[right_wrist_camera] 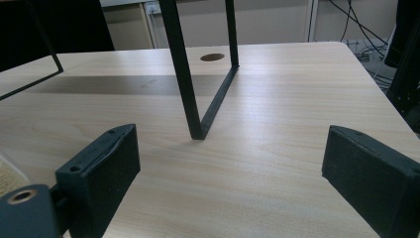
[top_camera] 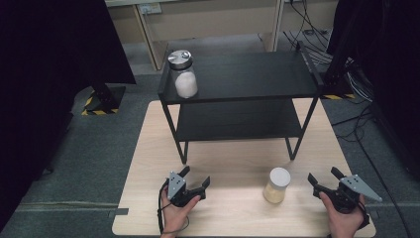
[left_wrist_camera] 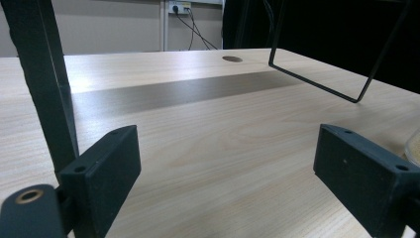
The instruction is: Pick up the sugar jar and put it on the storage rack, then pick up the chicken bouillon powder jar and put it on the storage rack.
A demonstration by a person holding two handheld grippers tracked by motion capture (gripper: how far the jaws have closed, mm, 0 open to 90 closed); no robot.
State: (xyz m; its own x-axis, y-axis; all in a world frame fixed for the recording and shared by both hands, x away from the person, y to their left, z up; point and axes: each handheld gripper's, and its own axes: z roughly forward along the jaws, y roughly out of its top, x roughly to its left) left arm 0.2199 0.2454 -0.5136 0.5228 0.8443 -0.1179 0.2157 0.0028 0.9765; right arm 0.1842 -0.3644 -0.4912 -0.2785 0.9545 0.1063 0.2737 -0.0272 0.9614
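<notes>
A glass jar with a metal lid (top_camera: 182,74), holding white powder, stands at the left end of the black rack's top shelf (top_camera: 247,77). On the table in front of the rack stands a second jar (top_camera: 276,185) with a white lid and yellowish contents. My left gripper (top_camera: 196,175) rests low near the rack's front left leg, open and empty (left_wrist_camera: 225,148). To the right of the white-lidded jar my right gripper (top_camera: 323,174) is likewise open with nothing between its jaws (right_wrist_camera: 230,148). A sliver of that jar (left_wrist_camera: 413,148) edges the left gripper view, and its edge (right_wrist_camera: 7,176) shows in the right gripper view.
The light wooden table (top_camera: 148,148) carries the two-tier rack, whose thin legs (right_wrist_camera: 190,89) stand just ahead of both grippers; one leg (left_wrist_camera: 44,84) is close on my left gripper's left. Cables and black stands lie on the floor around the table.
</notes>
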